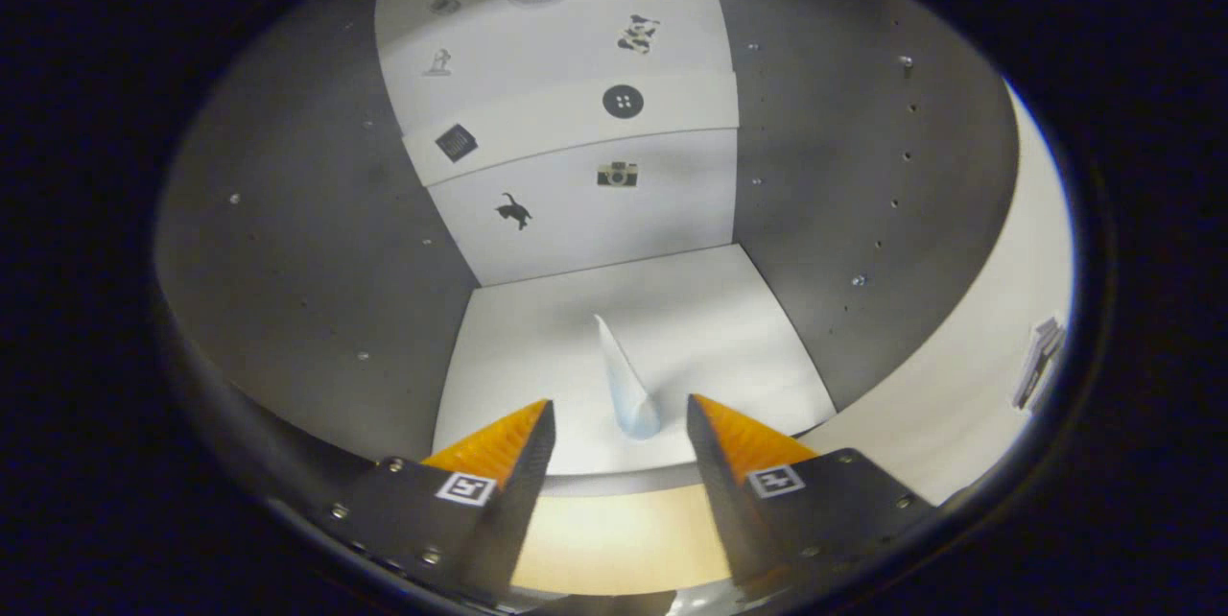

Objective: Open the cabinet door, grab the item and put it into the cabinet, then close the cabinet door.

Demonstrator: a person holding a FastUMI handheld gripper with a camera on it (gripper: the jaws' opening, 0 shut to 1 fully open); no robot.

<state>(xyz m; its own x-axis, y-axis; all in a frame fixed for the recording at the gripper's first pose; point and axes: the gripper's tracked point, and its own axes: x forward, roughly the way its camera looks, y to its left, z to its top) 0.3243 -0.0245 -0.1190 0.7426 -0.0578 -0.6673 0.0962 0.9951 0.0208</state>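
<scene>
Looking straight into the open cabinet [317, 242], centre of frame. Pale folded item [625, 381] sitting on the white cabinet floor [710, 309], just ahead of the tool [620, 414], roughly between its tips. Tool hanging spread apart, gripping nothing.

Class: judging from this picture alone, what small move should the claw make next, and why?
Probably draw the claw straight back. Its fingers are open and empty, and the pale blue cone-shaped item already rests on the white cabinet floor just ahead, so closing the door comes next.
</scene>
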